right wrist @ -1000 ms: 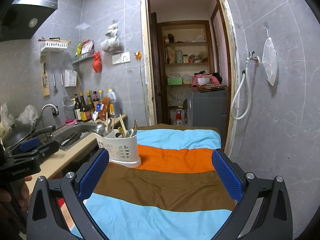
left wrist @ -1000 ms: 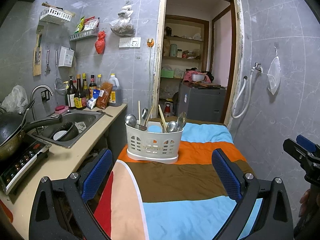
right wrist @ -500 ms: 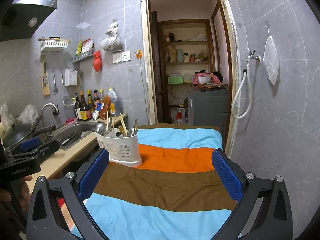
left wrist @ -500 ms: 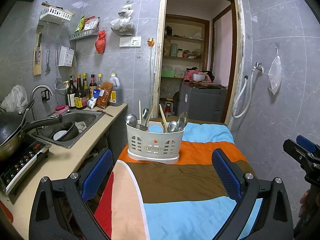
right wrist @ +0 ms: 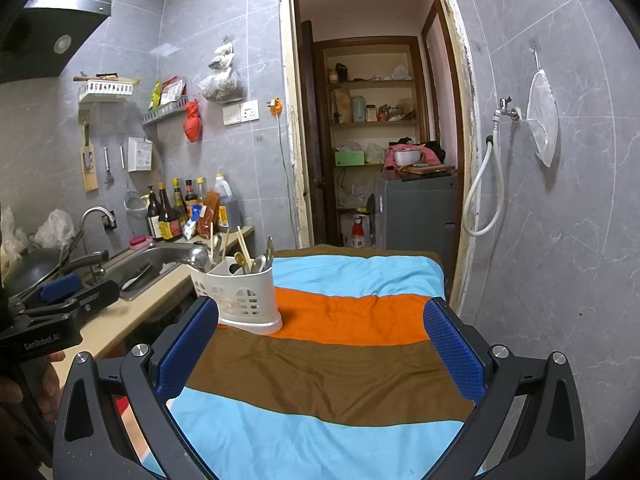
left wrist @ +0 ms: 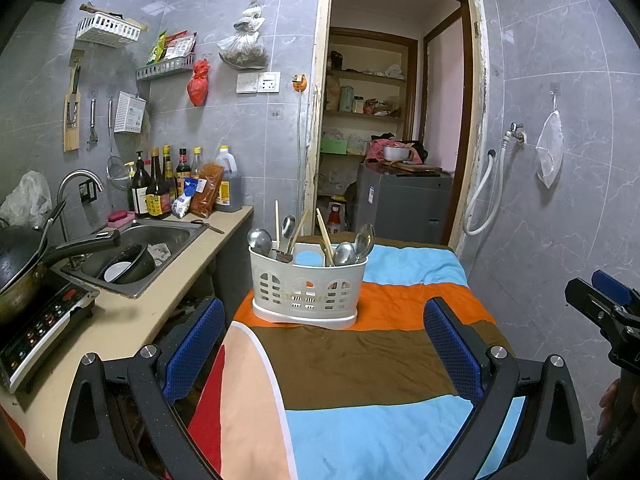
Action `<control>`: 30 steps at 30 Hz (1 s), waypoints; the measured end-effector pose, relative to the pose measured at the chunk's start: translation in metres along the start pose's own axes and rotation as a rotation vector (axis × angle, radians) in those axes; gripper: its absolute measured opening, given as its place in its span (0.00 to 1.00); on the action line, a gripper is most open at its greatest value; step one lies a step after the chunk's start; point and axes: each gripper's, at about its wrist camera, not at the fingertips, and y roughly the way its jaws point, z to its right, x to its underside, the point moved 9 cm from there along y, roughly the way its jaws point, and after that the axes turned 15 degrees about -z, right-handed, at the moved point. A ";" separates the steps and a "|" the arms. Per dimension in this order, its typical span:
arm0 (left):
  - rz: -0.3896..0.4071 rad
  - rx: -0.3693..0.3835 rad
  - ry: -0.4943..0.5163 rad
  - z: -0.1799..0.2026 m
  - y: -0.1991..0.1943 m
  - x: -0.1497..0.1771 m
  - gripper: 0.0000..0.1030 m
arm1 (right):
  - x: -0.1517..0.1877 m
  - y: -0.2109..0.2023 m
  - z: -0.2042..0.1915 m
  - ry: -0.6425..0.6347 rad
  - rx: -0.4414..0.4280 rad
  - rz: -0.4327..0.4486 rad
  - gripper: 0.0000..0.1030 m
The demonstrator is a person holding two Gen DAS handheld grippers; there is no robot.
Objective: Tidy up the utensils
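The left gripper (left wrist: 320, 344) has its blue fingers spread wide and holds nothing. The right gripper (right wrist: 320, 344) is spread wide and empty too. Farther away, a white basket (left wrist: 307, 286) stands on the striped cloth (left wrist: 360, 360), holding spoons (left wrist: 352, 248) and maybe chopsticks (left wrist: 324, 236).

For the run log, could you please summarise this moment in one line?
left gripper: open, empty | right gripper: open, empty | utensil basket: upright on striped cloth, untouched
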 end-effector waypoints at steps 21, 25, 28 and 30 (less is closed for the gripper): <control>0.008 -0.007 -0.005 -0.005 0.002 0.001 0.95 | -0.002 -0.001 -0.001 0.001 0.000 -0.003 1.00; -0.007 -0.029 -0.008 -0.006 0.006 0.003 0.95 | -0.003 -0.001 -0.001 0.001 0.001 -0.003 1.00; -0.012 -0.027 -0.014 -0.007 0.007 0.003 0.95 | -0.003 -0.001 -0.001 0.002 0.001 -0.004 1.00; -0.011 -0.026 -0.015 -0.007 0.006 0.003 0.95 | -0.003 -0.001 -0.001 0.002 0.001 -0.004 1.00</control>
